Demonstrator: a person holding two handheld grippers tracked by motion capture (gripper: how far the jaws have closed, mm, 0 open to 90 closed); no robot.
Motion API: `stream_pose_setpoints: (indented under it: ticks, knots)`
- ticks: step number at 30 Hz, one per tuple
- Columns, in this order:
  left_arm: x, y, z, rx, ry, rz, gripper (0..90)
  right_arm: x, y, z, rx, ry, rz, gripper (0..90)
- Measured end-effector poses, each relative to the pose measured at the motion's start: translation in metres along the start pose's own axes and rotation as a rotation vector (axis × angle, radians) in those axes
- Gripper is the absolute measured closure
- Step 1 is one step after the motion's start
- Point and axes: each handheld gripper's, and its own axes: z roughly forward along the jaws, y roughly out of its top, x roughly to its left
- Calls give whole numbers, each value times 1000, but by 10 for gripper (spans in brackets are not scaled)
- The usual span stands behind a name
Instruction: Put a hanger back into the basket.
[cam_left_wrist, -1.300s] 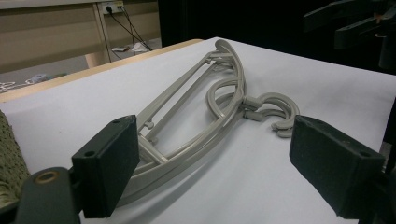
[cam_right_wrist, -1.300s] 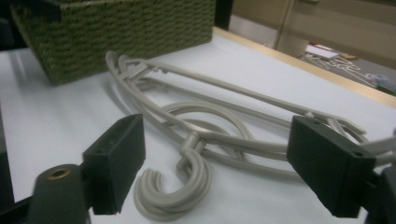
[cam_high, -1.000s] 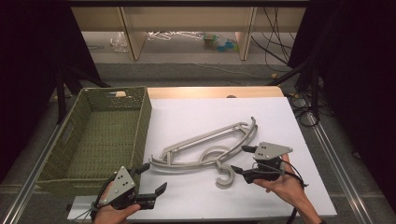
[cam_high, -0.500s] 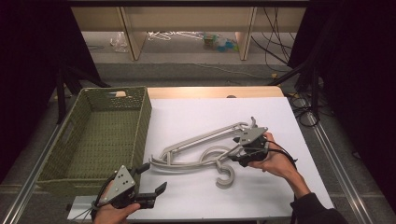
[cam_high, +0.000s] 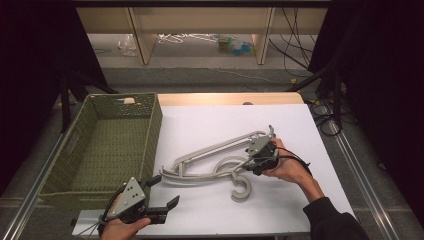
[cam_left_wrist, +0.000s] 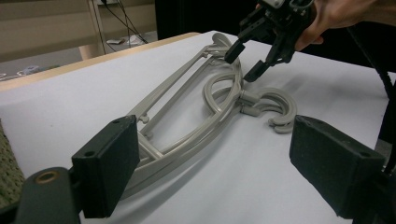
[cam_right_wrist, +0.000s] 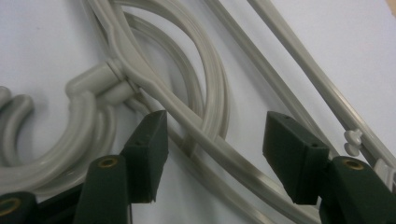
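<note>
Two grey plastic hangers (cam_high: 210, 152) lie stacked on the white table, their hooks (cam_high: 242, 190) curling toward the near edge. My right gripper (cam_high: 248, 162) is down at the hangers' shoulder near the hooks, jaws open. In the right gripper view the open gripper (cam_right_wrist: 219, 154) straddles a hanger arm (cam_right_wrist: 205, 133), with its pads on either side and apart from it. My left gripper (cam_high: 165, 191) hovers open at the near left edge with nothing in it. In the left gripper view its jaws (cam_left_wrist: 219, 172) frame the hangers (cam_left_wrist: 187, 121), with the right gripper (cam_left_wrist: 243, 63) farther off.
A green woven basket (cam_high: 152, 131) stands along the table's left side. The white sheet (cam_high: 210, 120) has free room behind the hangers. A wooden table edge (cam_high: 225, 98) runs along the far side, with shelving and cables beyond it.
My right gripper has moved left and forward, from beside the hooks onto the hangers' shoulder, and now straddles an arm. The left gripper has stayed put.
</note>
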Motion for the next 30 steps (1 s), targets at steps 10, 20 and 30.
stream_pose_setpoints:
  ticks: [10, 20, 30]
  knots:
    - [1, 0, 0, 6, -6, 21, 160, -2, -5, 10, 19, 32, -58, 552]
    - [1, -1, 2, 3, -10, 0, 160, 1, 1, 5, 79, 24, -302, 660]
    - [1, 0, 1, 12, -7, 23, 160, 2, 4, -12, 57, 46, -406, 748]
